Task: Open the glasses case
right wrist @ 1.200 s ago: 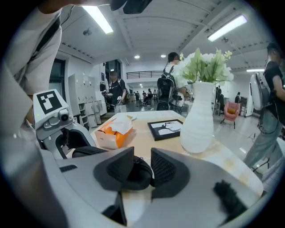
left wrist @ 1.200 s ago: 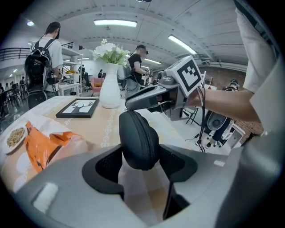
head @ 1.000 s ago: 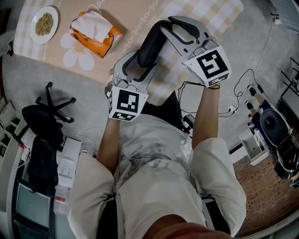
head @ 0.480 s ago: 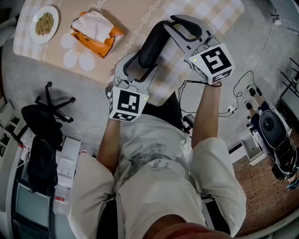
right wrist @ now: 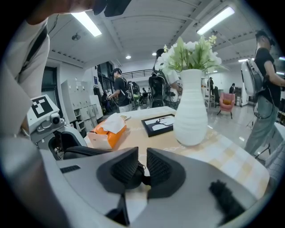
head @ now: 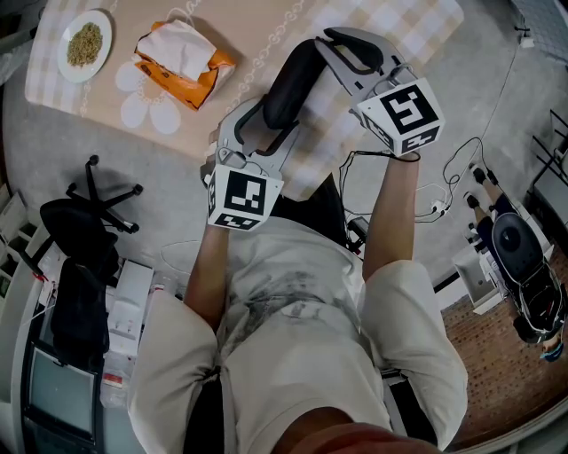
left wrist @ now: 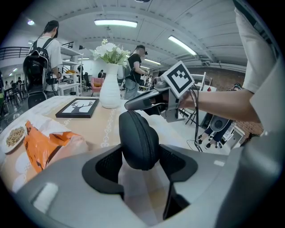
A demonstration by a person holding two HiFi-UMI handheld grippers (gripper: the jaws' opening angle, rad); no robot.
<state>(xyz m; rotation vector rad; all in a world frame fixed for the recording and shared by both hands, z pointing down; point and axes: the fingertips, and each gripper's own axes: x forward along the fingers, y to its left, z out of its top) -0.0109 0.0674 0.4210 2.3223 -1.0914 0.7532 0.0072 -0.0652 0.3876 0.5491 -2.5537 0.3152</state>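
I work in a wide hall with a pale ceiling, long strip lights (left wrist: 115,22) and a grey floor (head: 177,195); people stand among shelves further back. The counter (head: 248,27) wears a cloth, plain beige in the middle and softly checked toward my edge. On it stand a ribbed white vase (right wrist: 190,111) of pale flowers, a flat black picture frame (right wrist: 159,124), a crumpled orange tissue pack (head: 182,58) and a small white plate (head: 84,44) of grain. The glasses case (head: 288,84) is a long, rounded black shell with a matte, finely grained skin and a zipper seam along its edge, lifted just above the near part of the counter. My left tool (left wrist: 142,151) stands wide, its ridged pads clamped on the near end. My right tool (right wrist: 141,156) has just been closing and now pinches the small dark zipper pull (right wrist: 142,178) at the far end.
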